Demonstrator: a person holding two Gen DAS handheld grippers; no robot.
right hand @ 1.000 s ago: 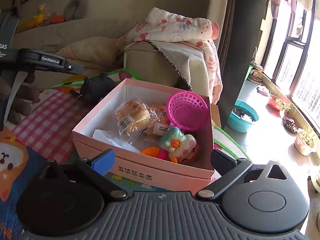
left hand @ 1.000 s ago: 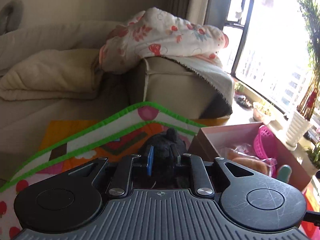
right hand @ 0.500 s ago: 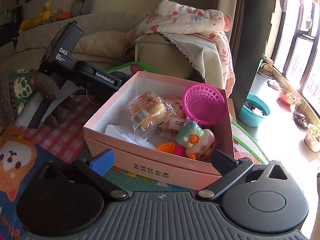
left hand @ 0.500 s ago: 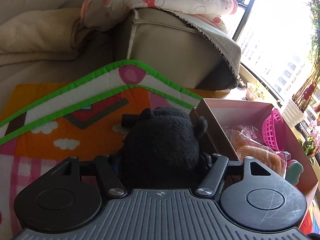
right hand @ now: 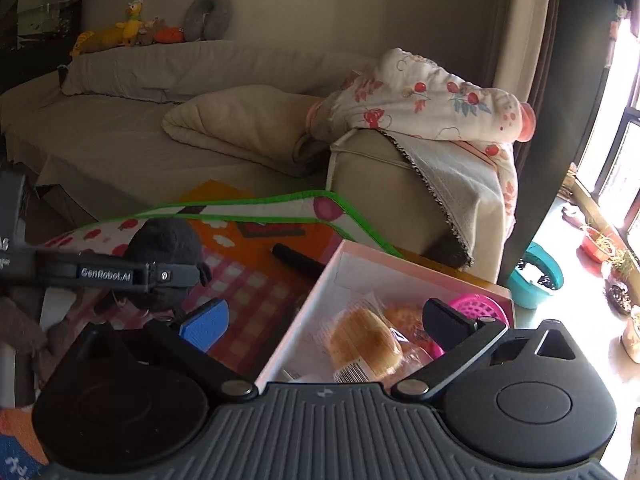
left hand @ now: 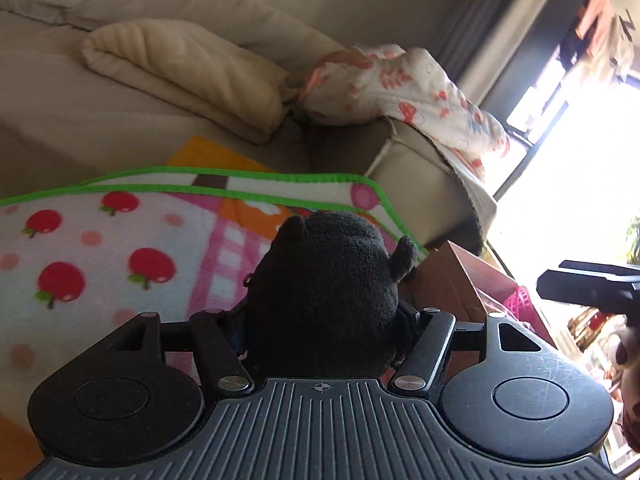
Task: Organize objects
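Observation:
My left gripper [left hand: 324, 320] is shut on a black plush toy [left hand: 326, 284] and holds it above the play mat, left of the pink box [left hand: 464, 280]. In the right wrist view the plush toy [right hand: 166, 244] sits in the left gripper [right hand: 120, 276] at the left. My right gripper [right hand: 326, 316] is open and empty, hovering over the near left edge of the pink box [right hand: 312, 300]. Inside the box lie wrapped bread [right hand: 366, 346] and a pink basket [right hand: 478, 308].
A colourful play mat [left hand: 120, 248] with a green border covers the floor. A black marker [right hand: 298, 258] lies on the mat beside the box. A beige sofa [right hand: 160, 140] with a floral blanket [right hand: 432, 100] stands behind. A teal tub [right hand: 536, 276] and plant pots stand by the window.
My left gripper has lifted the black plush toy off the mat and tilted. My right gripper has moved forward and left, over the box's edge.

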